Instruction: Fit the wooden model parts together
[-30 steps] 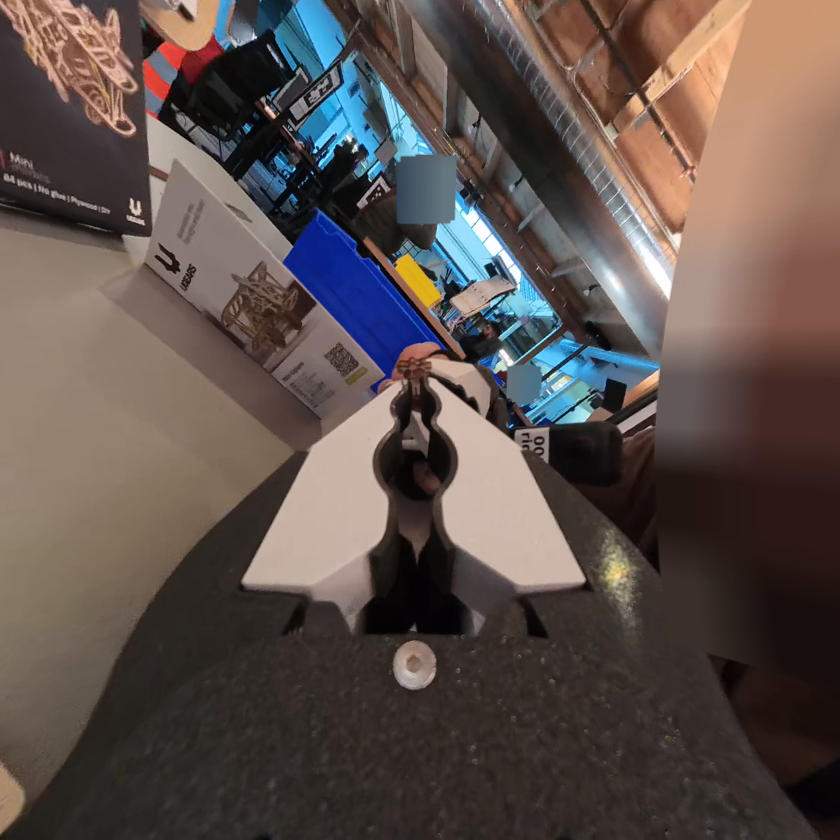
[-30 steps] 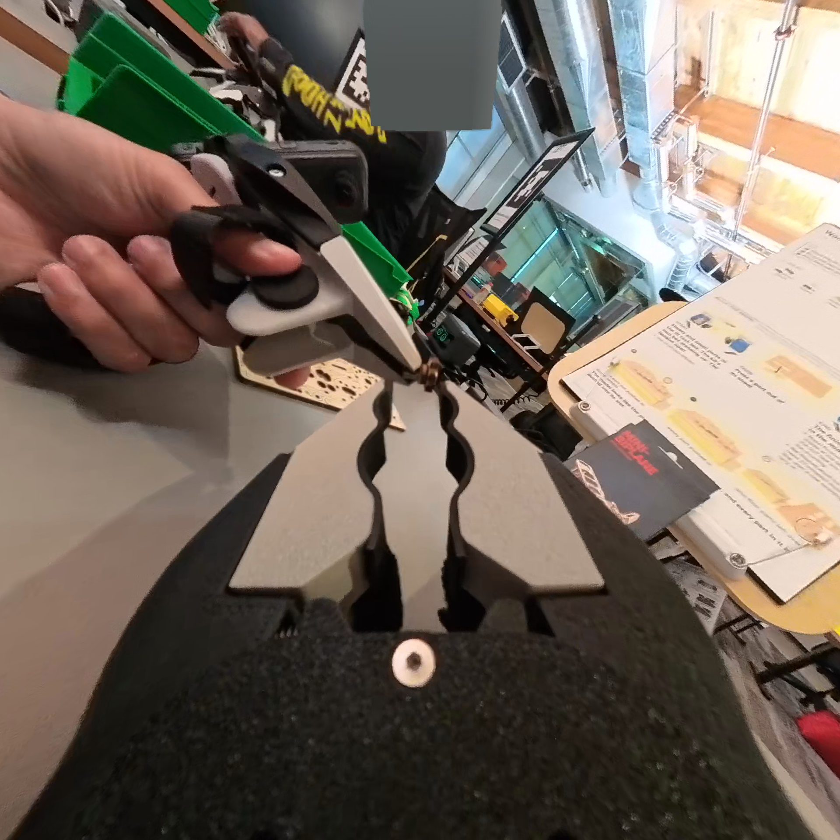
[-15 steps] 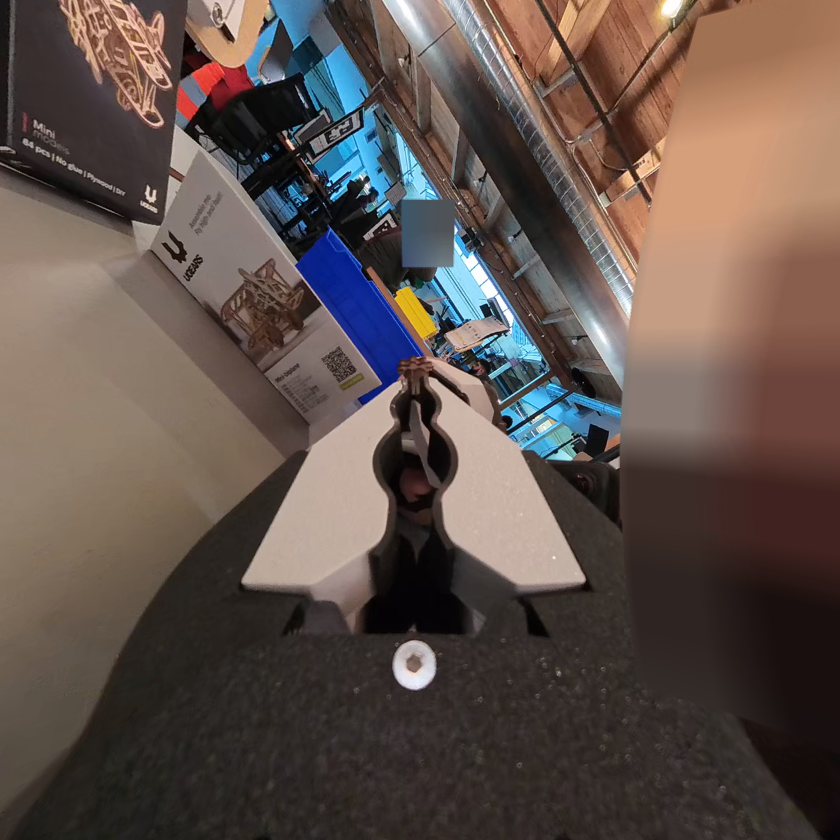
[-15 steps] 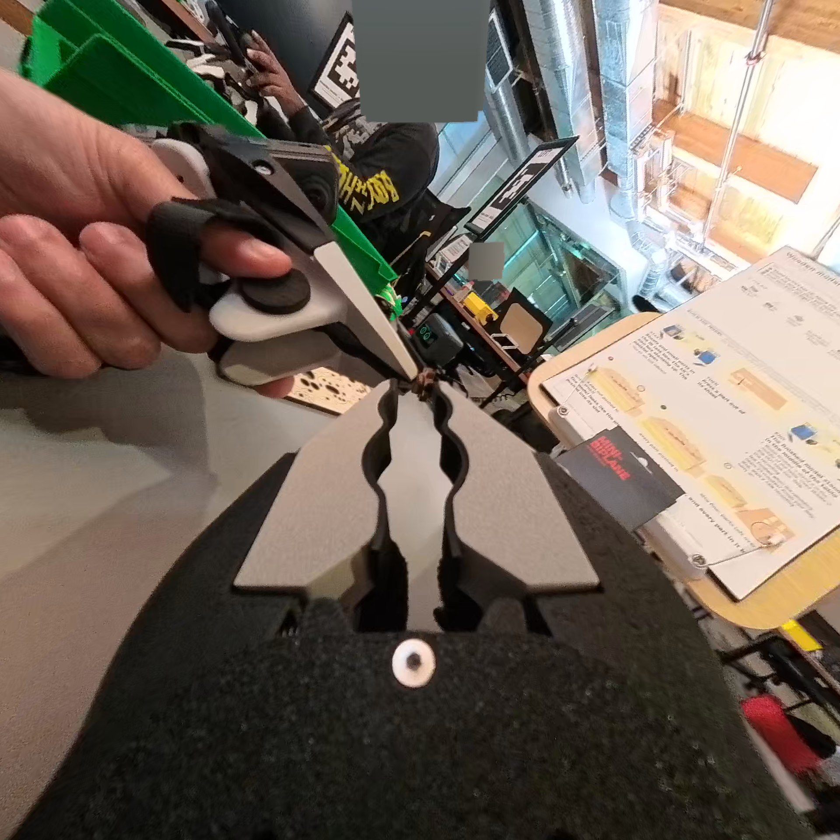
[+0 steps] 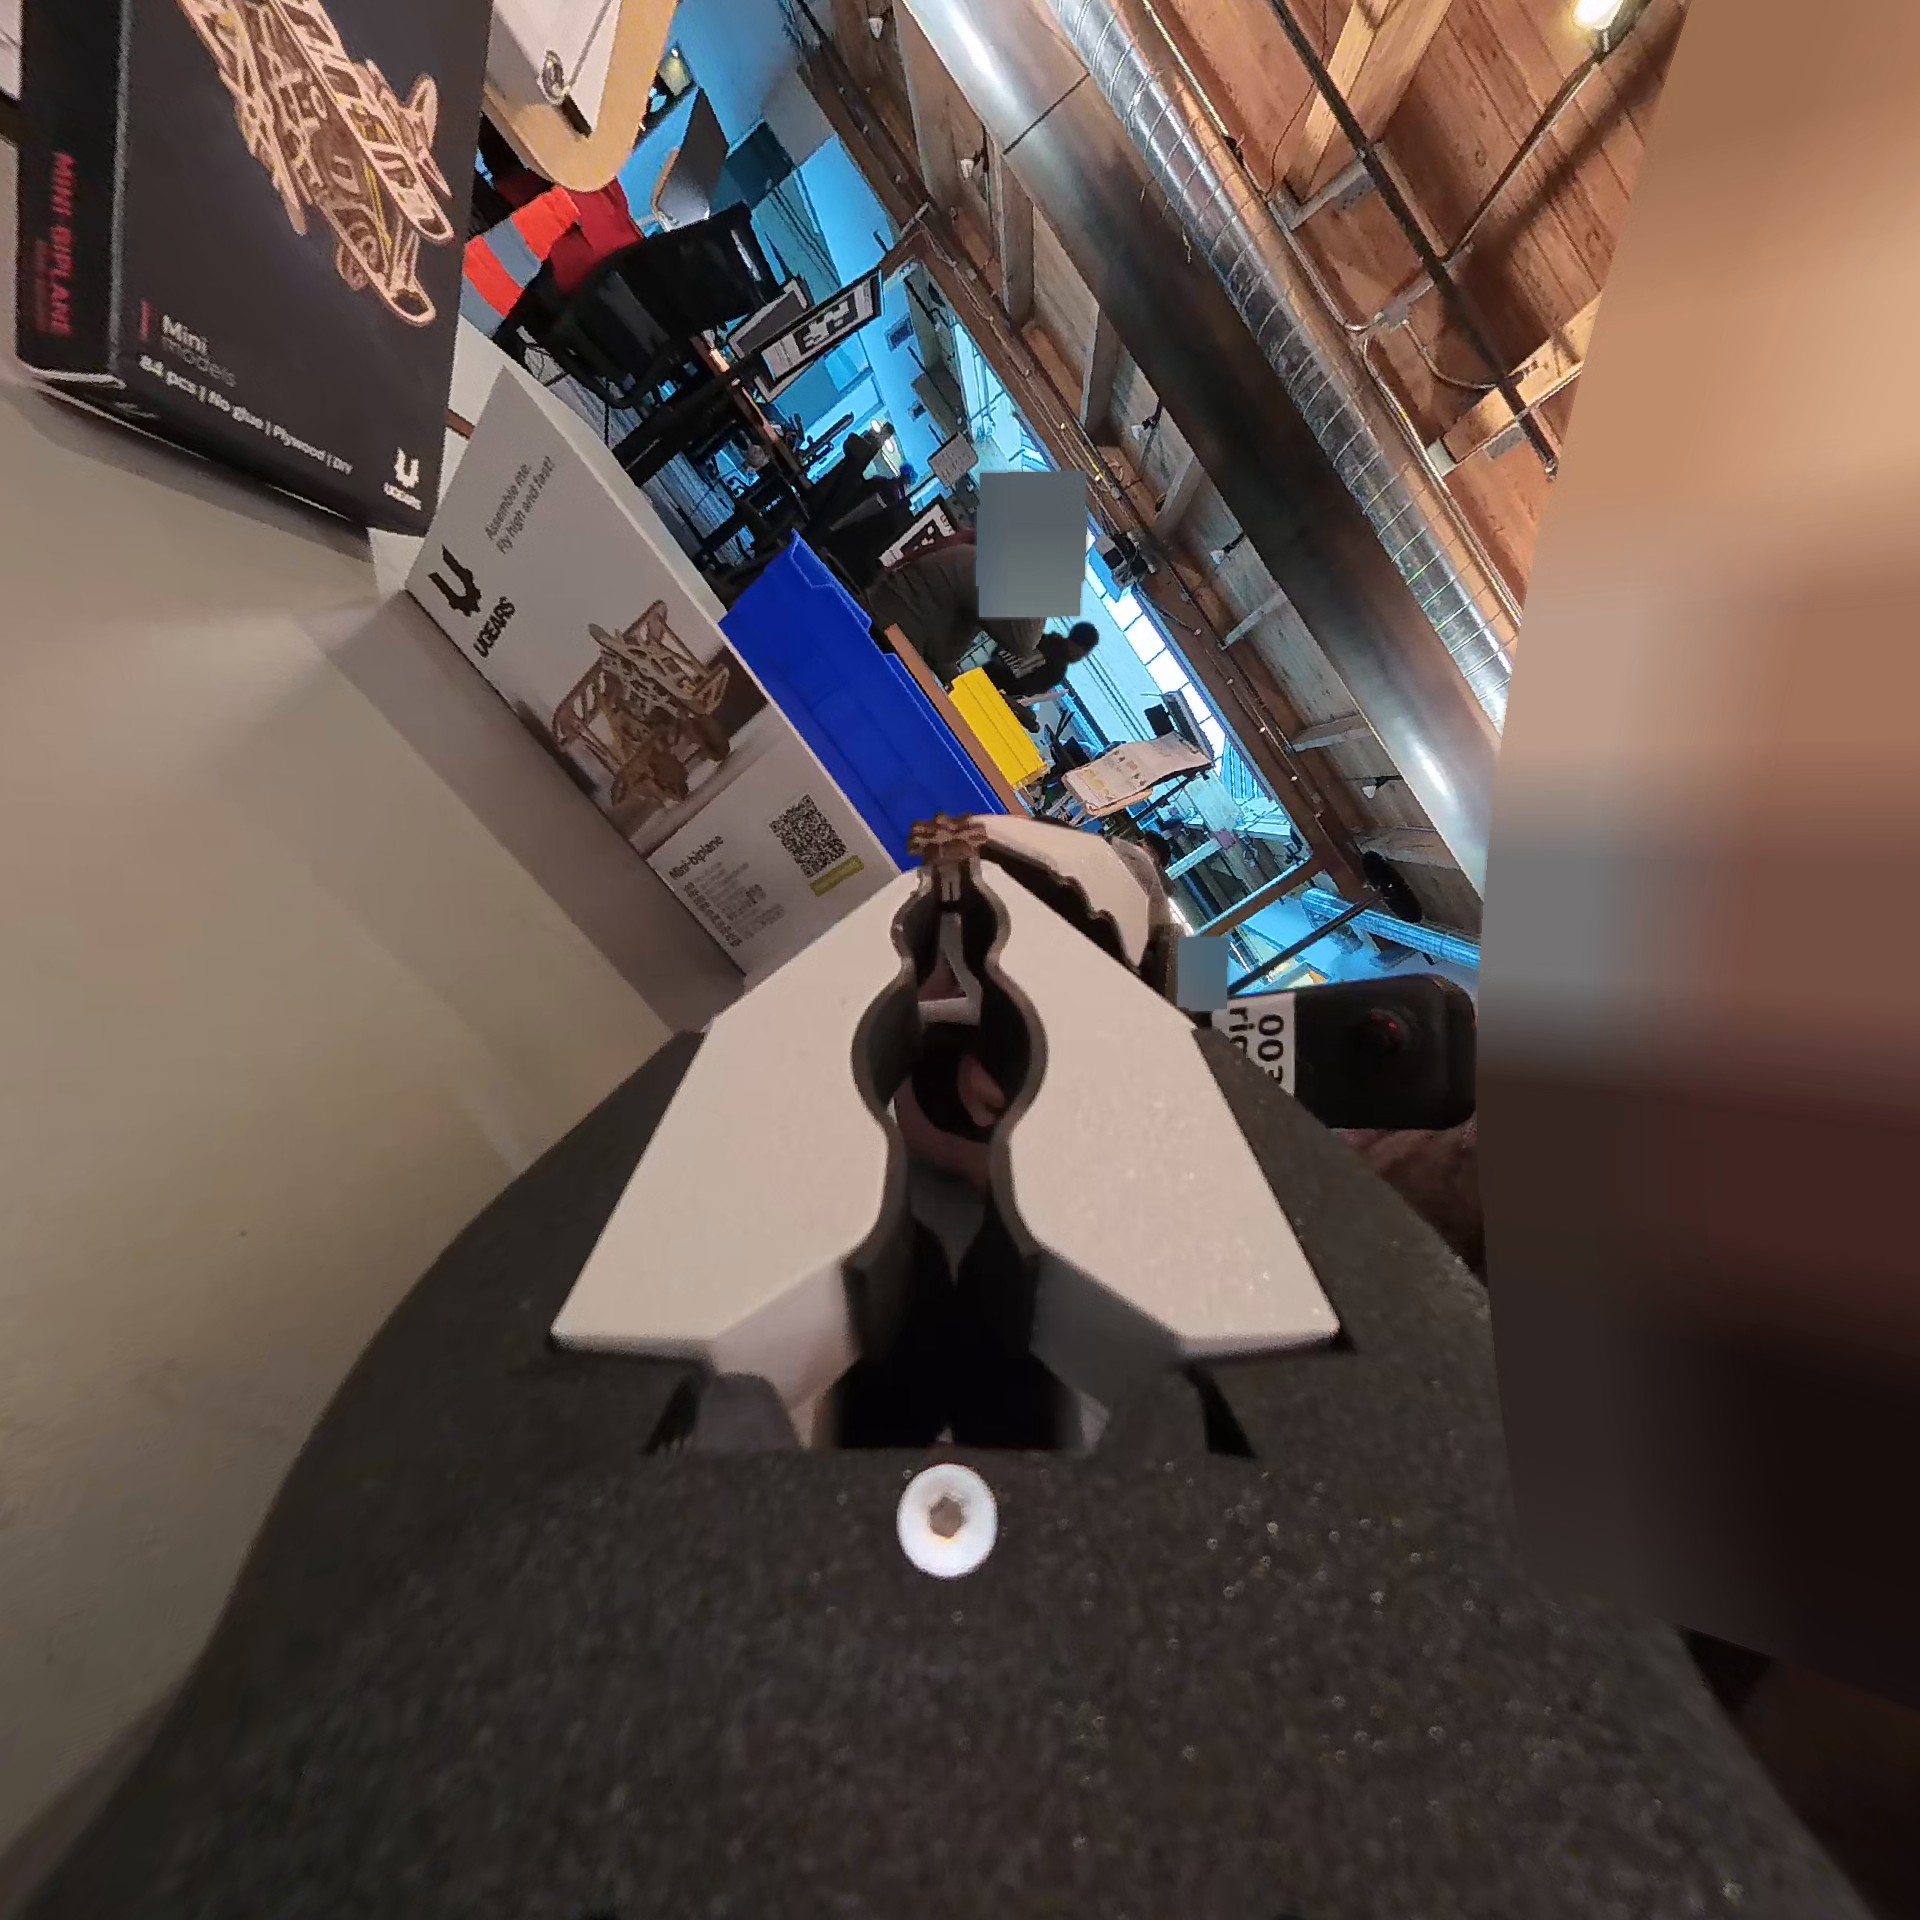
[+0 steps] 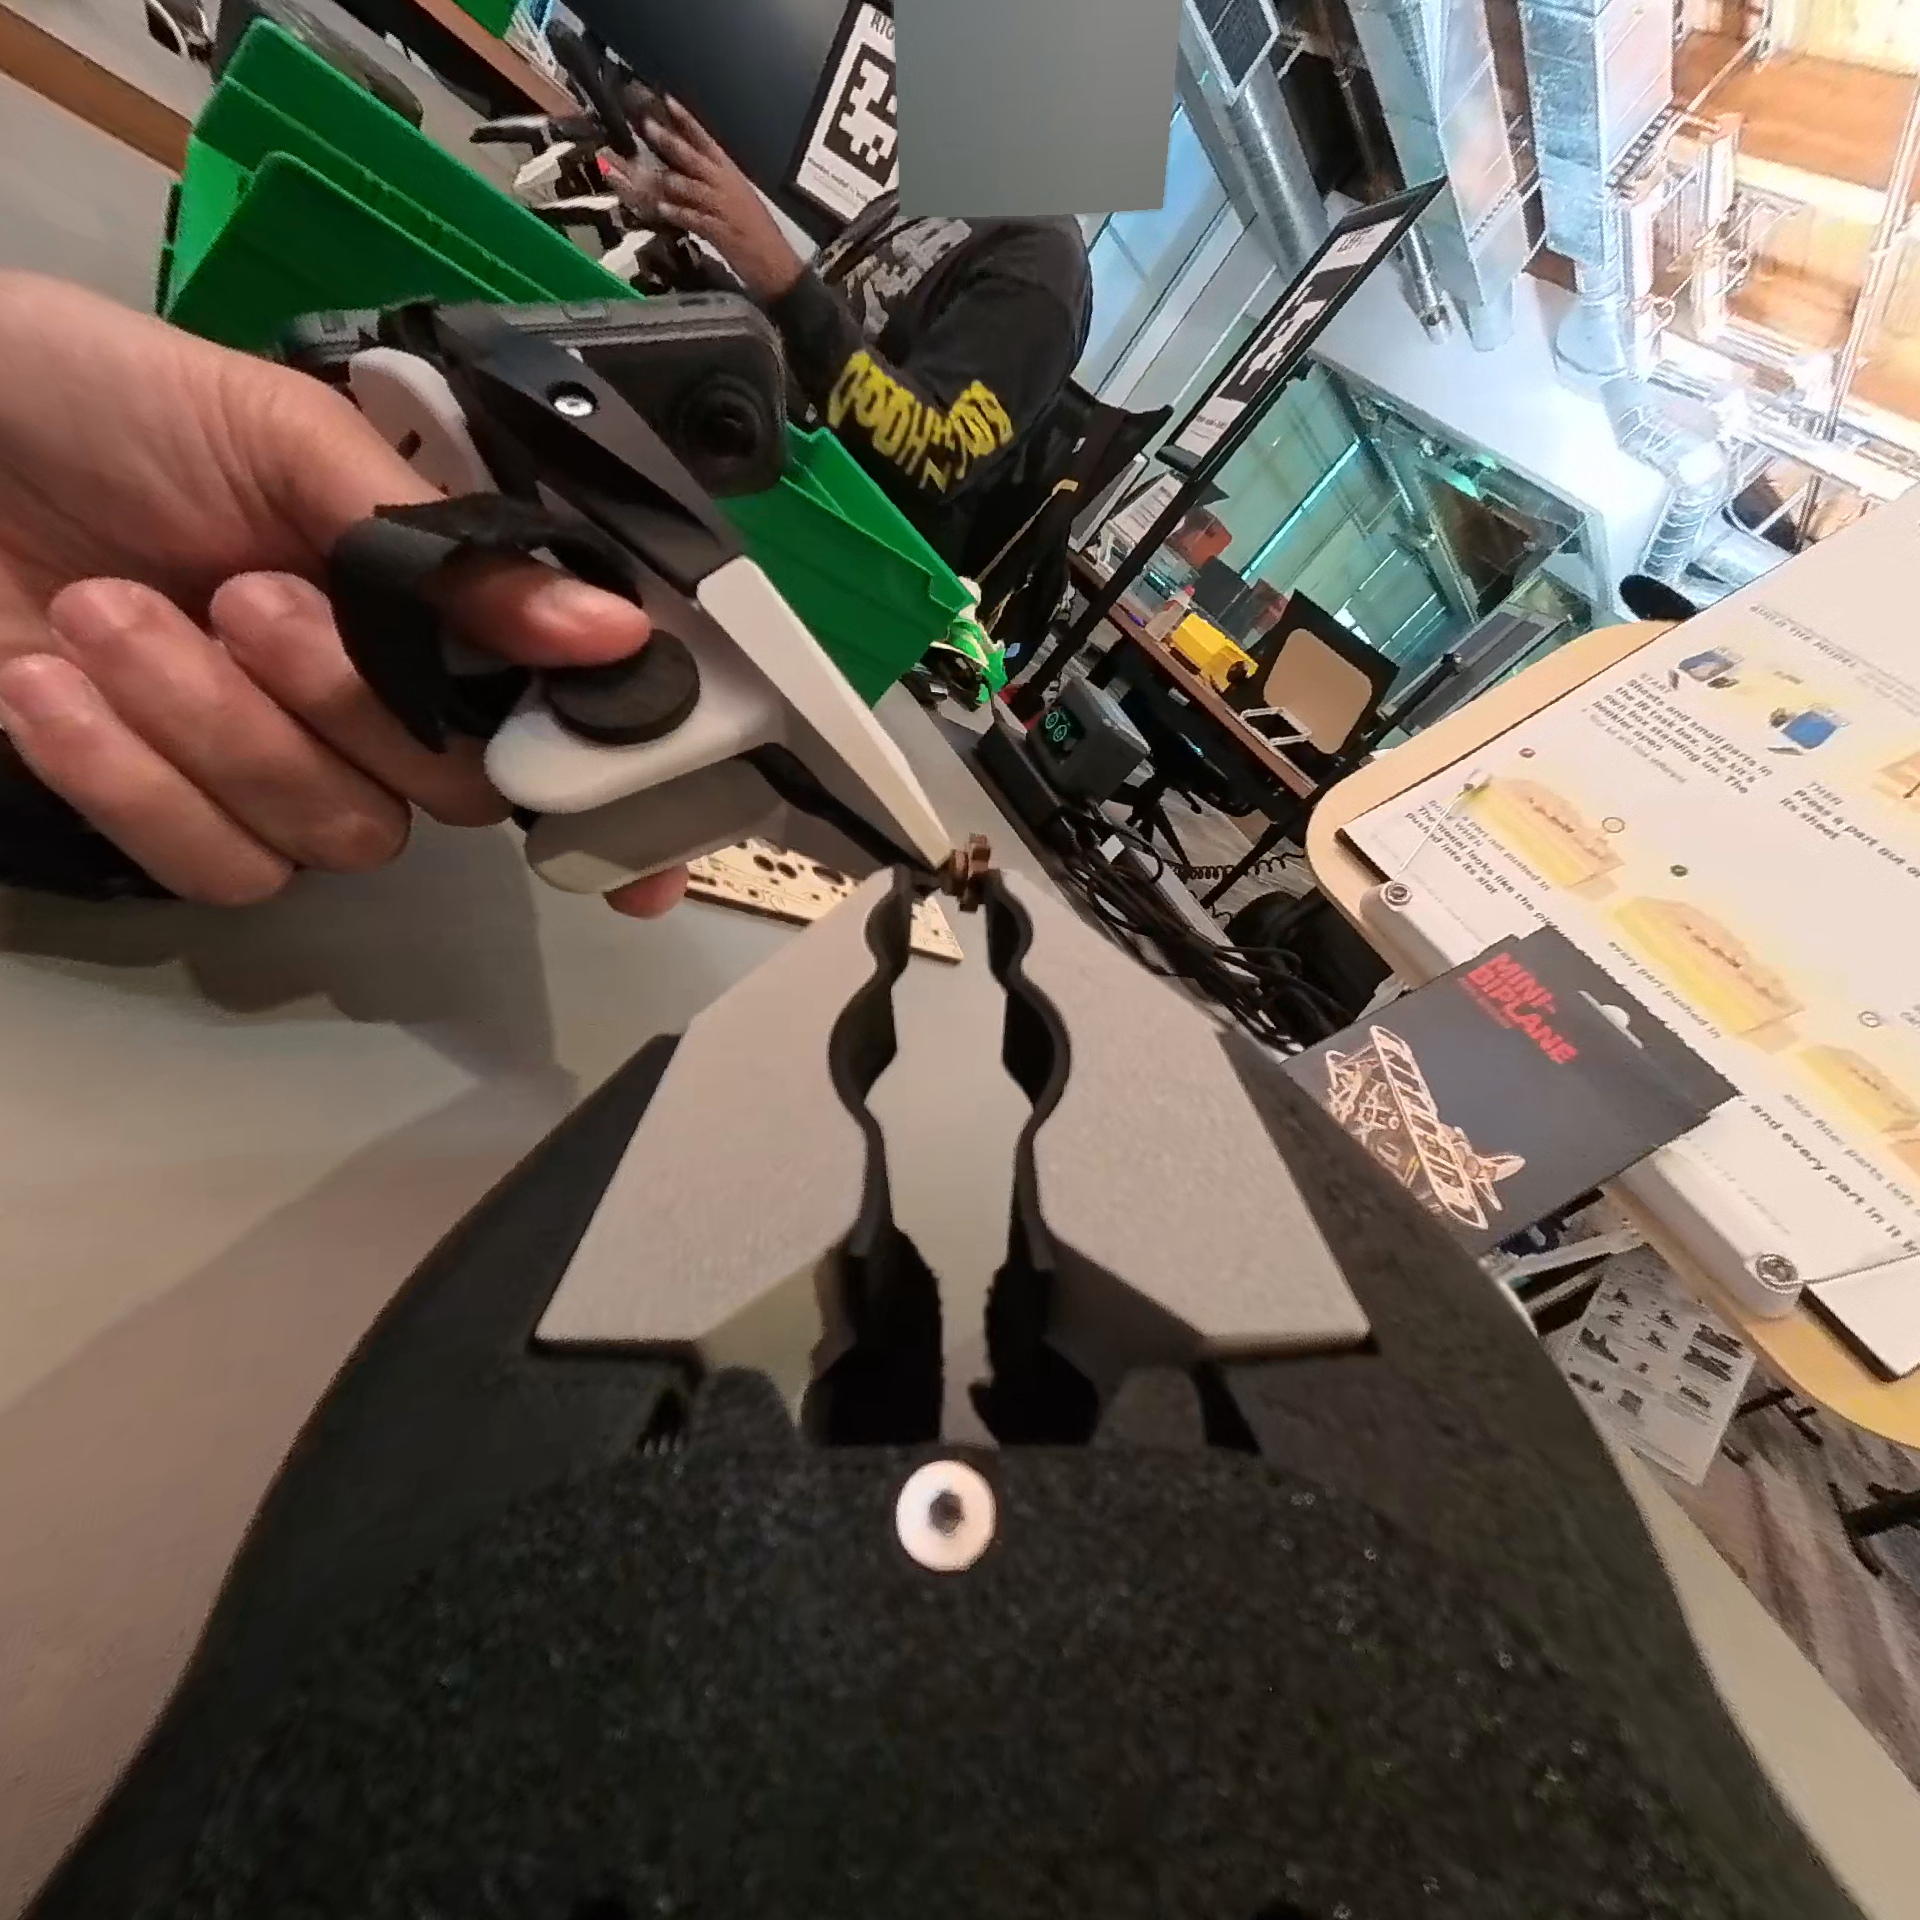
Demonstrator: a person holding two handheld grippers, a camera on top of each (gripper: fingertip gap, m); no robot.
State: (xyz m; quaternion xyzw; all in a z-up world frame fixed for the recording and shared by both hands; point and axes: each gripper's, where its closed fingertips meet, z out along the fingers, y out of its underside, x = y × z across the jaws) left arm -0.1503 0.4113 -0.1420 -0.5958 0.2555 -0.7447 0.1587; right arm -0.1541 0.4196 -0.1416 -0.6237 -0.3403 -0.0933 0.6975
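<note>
A small brown wooden gear-like part [image 5: 948, 836] sticks out at the tips of my left gripper [image 5: 950, 883], which is shut on its thin stem. In the right wrist view the same small wooden part [image 6: 971, 871] sits between the tips of my right gripper [image 6: 948, 883], whose jaws stand narrowly apart and pinch it. The left gripper [image 6: 920, 844], held by a hand [image 6: 187, 582], comes in from the upper left and meets the part tip to tip. The right gripper's white finger [image 5: 1070, 883] shows just behind the part. Both are held above the grey table [image 5: 208, 935].
A black kit box [image 5: 239, 239], a white kit box [image 5: 623, 665] and a blue bin [image 5: 852, 707] stand at the table's far side. Green bins [image 6: 416, 270], a perforated wooden sheet [image 6: 810, 899], an instruction board [image 6: 1662, 883] and a black card [image 6: 1496, 1081] surround the work spot. Only a small space, under 4 cm, lies between the two pairs of fingers.
Both grippers stay tip to tip on the small wooden part. The pair has tilted and shifted slightly, so the background has moved in both views. Neither grip has changed.
</note>
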